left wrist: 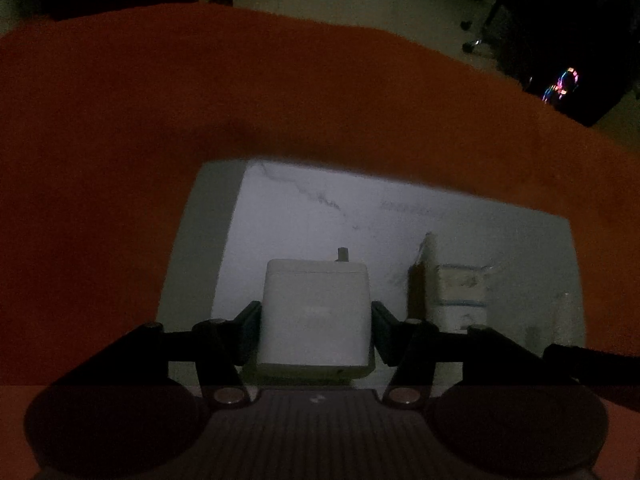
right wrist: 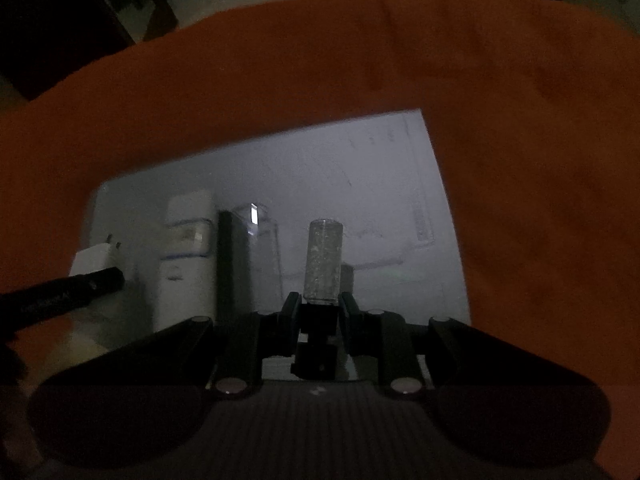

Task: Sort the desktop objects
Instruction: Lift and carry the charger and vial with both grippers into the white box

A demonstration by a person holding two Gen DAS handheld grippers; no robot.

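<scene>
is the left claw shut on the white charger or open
Shut on it: the left claw has both fingers pressed against the white charger.

Two dim fisheye views, each mounted just behind a hand-held tool and looking forward and downward along its fingers. The left wrist camera sits very close over a white tray (left wrist: pixel 400 216) set on the orange-covered bench (left wrist: pixel 160 120), with dark floor beyond the far edge. The right wrist camera looks into the same tray (right wrist: pixel 360 168) from its other side. Both views share the tray and a white bottle (left wrist: pixel 460 292) (right wrist: pixel 188 248) lying in it.
</scene>
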